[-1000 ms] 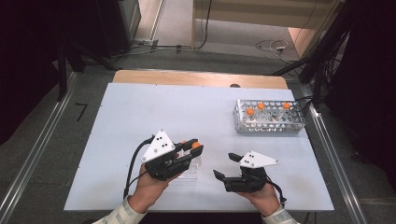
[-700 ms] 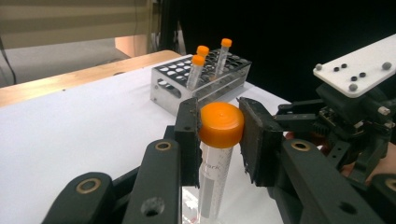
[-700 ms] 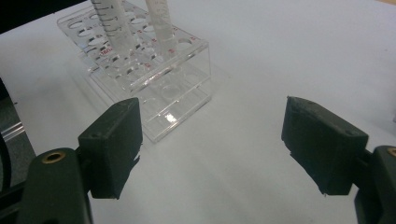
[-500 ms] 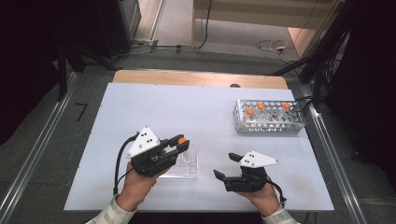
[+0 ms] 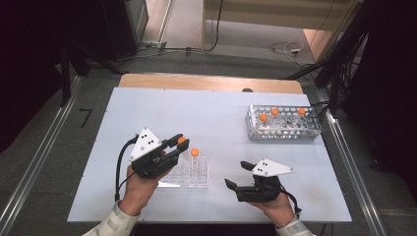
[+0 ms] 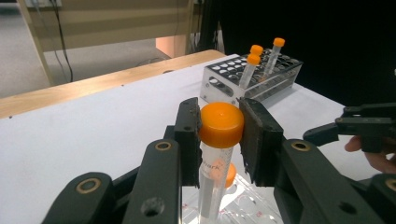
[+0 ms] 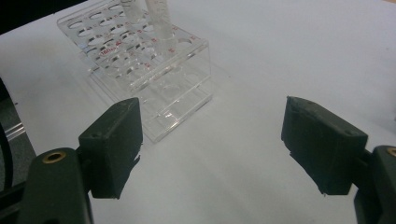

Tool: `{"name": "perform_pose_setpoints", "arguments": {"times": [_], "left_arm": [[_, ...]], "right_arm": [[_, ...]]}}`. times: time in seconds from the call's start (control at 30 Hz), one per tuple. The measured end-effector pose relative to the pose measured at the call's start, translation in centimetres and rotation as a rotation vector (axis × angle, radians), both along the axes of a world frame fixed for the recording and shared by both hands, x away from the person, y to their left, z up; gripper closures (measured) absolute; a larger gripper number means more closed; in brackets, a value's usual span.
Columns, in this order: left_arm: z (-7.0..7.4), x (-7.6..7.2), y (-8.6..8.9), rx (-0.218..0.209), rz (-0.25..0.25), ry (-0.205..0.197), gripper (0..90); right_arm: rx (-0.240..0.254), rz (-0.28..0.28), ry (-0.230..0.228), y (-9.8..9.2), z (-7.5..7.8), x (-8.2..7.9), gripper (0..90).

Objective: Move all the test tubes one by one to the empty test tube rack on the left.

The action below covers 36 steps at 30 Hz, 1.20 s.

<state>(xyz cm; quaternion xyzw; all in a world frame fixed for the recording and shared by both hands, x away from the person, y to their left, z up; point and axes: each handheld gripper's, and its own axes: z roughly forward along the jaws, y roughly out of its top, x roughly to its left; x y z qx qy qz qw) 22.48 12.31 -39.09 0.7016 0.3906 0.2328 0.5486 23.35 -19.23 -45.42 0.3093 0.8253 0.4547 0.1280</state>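
My left gripper (image 5: pixel 179 143) is shut on the orange cap of a clear tube (image 6: pixel 220 125), which it holds upright over the clear acrylic rack (image 5: pixel 196 180). A second orange-capped tube (image 5: pixel 195 153) stands in that rack just to the right. In the left gripper view the black pads (image 6: pixel 188 135) press on both sides of the cap. My right gripper (image 5: pixel 236 173) rests near the table's front edge, right of the rack, its jaws wide apart with nothing between them. The clear rack (image 7: pixel 149 70) lies ahead of the right gripper (image 7: pixel 210 149).
A metal rack (image 5: pixel 284 129) with three orange-capped tubes stands at the back right of the white table (image 5: pixel 147 113). It also appears far off in the left gripper view as the metal rack (image 6: pixel 280 77). A wooden strip (image 5: pixel 206 82) borders the far edge.
My left gripper has moved to the left with the tube in its jaws, uncovering the second tube in the clear rack. The right gripper has not moved.
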Motion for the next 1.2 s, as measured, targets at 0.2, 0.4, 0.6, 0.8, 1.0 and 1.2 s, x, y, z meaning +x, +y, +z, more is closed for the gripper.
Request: {"name": "perform_pose_setpoints", "arguments": {"times": [0.2, 0.4, 0.6, 0.8, 1.0, 1.2], "left_arm": [[-0.3, 0.5, 0.0, 0.0, 0.011, -0.002, 69.5], [-0.8, 0.7, -0.4, 0.024, 0.018, -0.006, 69.4], [-1.4, 0.9, -0.8, 0.042, 0.018, -0.009, 69.4], [-2.1, 0.9, -1.0, 0.059, 0.022, -0.005, 69.3], [-2.8, 0.8, -1.1, 0.064, 0.027, 0.008, 69.2], [-3.1, 0.8, -1.1, 0.067, 0.021, 0.019, 68.6]], "right_arm": [[-0.002, 0.002, 0.002, 0.1, -0.1, 0.0, 19.4], [-0.003, 0.002, 0.002, 0.0, -0.1, 0.0, 19.5], [-0.004, 0.002, 0.003, 0.1, -0.1, 0.0, 19.6], [-0.005, 0.002, 0.003, 0.1, -0.1, 0.0, 19.7], [-0.007, 0.004, 0.001, 0.1, -0.1, 0.0, 19.7], [-0.009, 0.006, 0.001, 0.1, -0.2, 0.0, 19.7]]}}
